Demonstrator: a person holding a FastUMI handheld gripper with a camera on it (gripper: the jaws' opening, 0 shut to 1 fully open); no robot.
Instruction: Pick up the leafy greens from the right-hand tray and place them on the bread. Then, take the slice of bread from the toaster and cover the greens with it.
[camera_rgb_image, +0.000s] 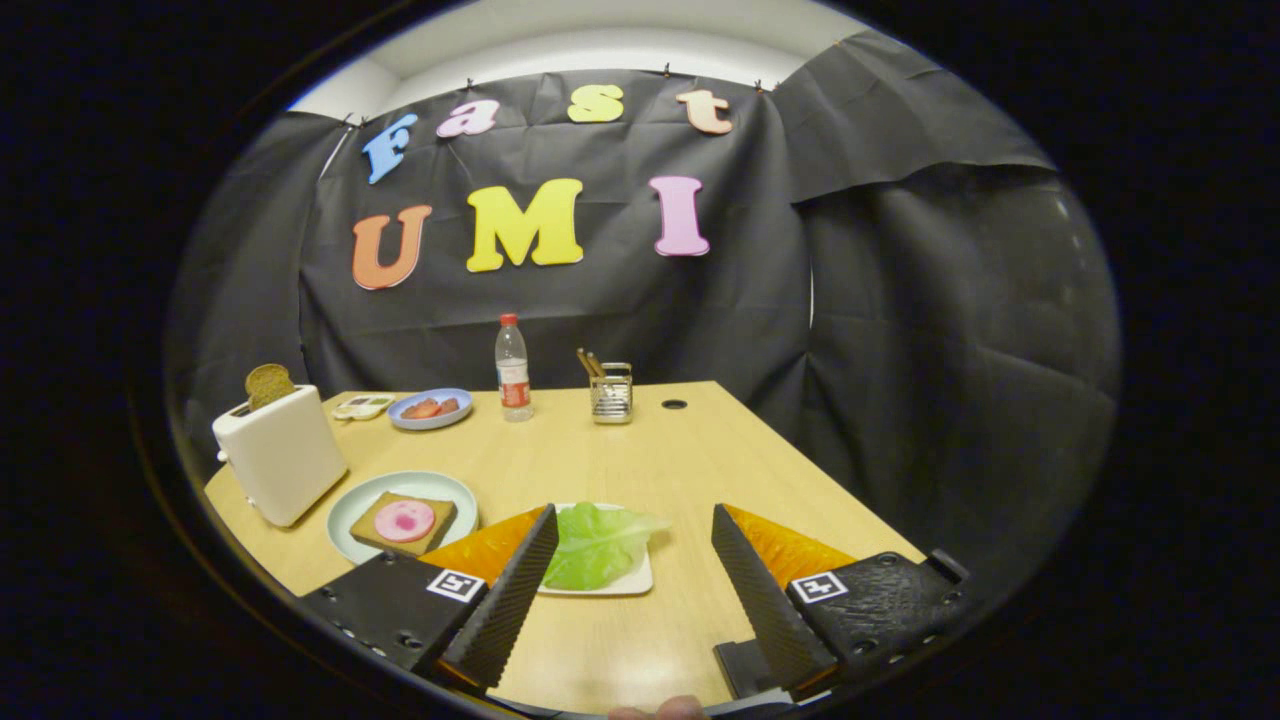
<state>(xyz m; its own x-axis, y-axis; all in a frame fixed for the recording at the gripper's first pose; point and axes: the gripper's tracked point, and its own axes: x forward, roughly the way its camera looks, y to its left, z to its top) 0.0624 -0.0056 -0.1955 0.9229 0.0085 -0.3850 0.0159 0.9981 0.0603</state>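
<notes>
The leafy greens (597, 544) lie on a small white tray (630, 583) just ahead of my left finger, partly behind its tip. My gripper (634, 528) is open above the table, nothing between its fingers. To the left, a pale green plate (352, 512) carries a slice of bread (372, 531) topped with a pink round of meat (404, 520). Farther left stands a white toaster (282, 453) with a brown bread slice (268, 384) sticking out of its slot.
At the back of the wooden table (640, 460) are a blue plate with food (430, 408), a small white dish (363, 405), a water bottle (513, 369) and a wire holder with sticks (610, 391). The table's right edge runs close past my right finger.
</notes>
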